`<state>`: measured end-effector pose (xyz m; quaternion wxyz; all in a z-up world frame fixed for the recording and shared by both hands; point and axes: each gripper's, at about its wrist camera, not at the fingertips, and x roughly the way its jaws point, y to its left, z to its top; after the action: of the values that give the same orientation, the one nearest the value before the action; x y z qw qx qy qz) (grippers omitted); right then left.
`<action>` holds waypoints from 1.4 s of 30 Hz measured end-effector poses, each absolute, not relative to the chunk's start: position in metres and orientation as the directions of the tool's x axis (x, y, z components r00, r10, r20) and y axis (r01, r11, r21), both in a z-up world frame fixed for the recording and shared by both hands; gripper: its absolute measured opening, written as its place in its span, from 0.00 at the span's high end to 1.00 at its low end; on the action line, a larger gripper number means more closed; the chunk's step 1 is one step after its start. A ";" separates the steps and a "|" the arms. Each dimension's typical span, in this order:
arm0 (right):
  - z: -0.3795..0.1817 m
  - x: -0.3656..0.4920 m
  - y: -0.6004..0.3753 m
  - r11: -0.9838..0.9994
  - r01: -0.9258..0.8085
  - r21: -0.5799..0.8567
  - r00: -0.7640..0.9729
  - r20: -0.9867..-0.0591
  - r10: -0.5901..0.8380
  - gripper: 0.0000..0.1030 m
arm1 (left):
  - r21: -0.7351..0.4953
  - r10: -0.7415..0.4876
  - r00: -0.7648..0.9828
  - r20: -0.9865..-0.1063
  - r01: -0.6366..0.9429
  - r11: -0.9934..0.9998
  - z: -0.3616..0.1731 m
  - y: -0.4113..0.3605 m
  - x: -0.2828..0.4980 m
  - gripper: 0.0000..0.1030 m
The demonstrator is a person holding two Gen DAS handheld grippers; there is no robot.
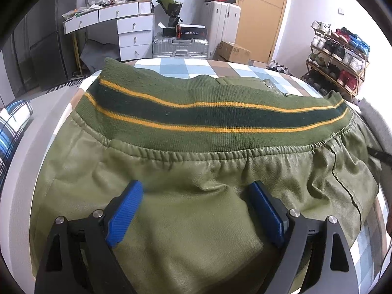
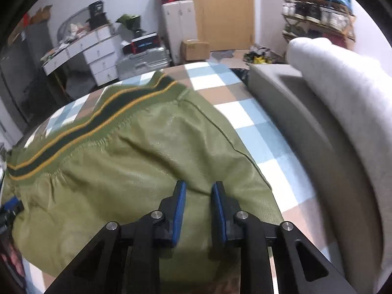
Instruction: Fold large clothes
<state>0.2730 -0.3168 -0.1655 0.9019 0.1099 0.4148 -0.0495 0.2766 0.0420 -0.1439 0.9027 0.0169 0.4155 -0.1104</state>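
An olive-green leather-look jacket [image 1: 196,166] lies spread on the checked bed cover [image 1: 220,66]. Its ribbed hem [image 1: 208,117], dark green with yellow stripes, runs across the far side. My left gripper [image 1: 196,191] sits low over the jacket's middle, its blue pads [image 1: 127,208] wide apart and nothing pinched between them. In the right wrist view the jacket [image 2: 134,159] fills the left and centre, and its hem [image 2: 80,132] slants up to the right. My right gripper [image 2: 198,188] hovers over the jacket's right part near the side seam. A narrow gap shows between its pads, with no fabric caught in it.
A grey folded blanket and cushion [image 2: 330,98] lie along the bed's right side. A plaid pillow [image 1: 12,127] is at the left edge. Beyond the bed stand a white dresser [image 1: 132,29], a silver suitcase [image 1: 181,47], a shoe rack [image 1: 338,56] and a wooden door [image 2: 225,12].
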 end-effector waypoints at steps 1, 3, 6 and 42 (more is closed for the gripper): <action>-0.156 0.266 -0.310 0.971 0.142 0.190 0.686 -0.726 0.042 0.77 | -0.069 -0.192 0.631 -0.751 0.215 0.974 -0.143 0.043 0.275 0.16; -0.138 0.246 -0.289 0.963 0.018 0.267 0.776 -0.612 0.156 0.67 | -0.104 -0.217 0.596 -0.773 0.219 0.970 -0.134 0.046 0.269 0.16; -0.144 0.237 -0.264 0.920 -0.119 0.374 0.790 -0.525 0.316 0.51 | -0.232 -0.303 0.610 -0.732 0.195 0.953 -0.107 0.061 0.244 0.16; -0.173 0.221 -0.268 0.777 -0.236 0.584 0.740 -0.410 0.533 0.33 | -0.267 -0.245 0.598 -0.763 0.053 0.962 -0.078 0.092 0.214 0.12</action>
<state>0.2213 -0.2680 -0.1731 0.8969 0.2561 0.2899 0.2142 0.2142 0.0923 -0.0779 0.8873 -0.1091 0.4402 -0.0839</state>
